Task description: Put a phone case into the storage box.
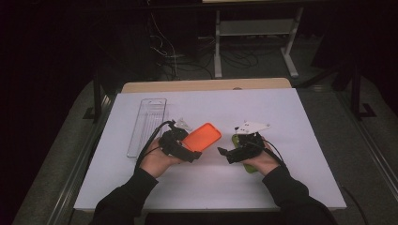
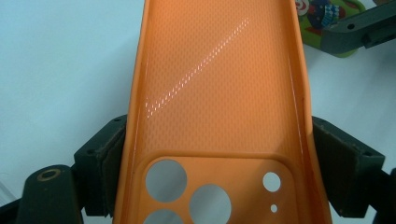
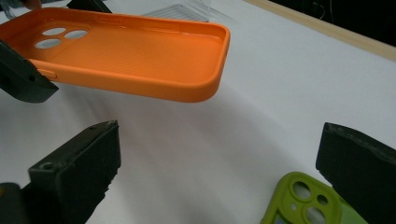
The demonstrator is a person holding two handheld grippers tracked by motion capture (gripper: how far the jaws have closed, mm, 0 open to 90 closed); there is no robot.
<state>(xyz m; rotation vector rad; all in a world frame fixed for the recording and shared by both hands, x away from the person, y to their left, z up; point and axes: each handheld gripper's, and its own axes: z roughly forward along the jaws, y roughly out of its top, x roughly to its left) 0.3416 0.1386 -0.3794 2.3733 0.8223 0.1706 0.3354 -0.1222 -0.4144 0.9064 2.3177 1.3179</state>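
A white table (image 1: 281, 108) stands in a dark room. The left hand-held gripper (image 1: 195, 155) clamps the orange case (image 2: 219, 93) by its camera end. The right hand-held gripper (image 1: 223, 152) is wide open with nothing in it, the green case (image 3: 303, 200) just under its jaws. A clear tray (image 1: 148, 122) lies beyond the left one.

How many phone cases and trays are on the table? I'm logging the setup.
Phone cases: 2, the orange case and the green case
Clear plastic trays: 1, the clear tray
Total: 3
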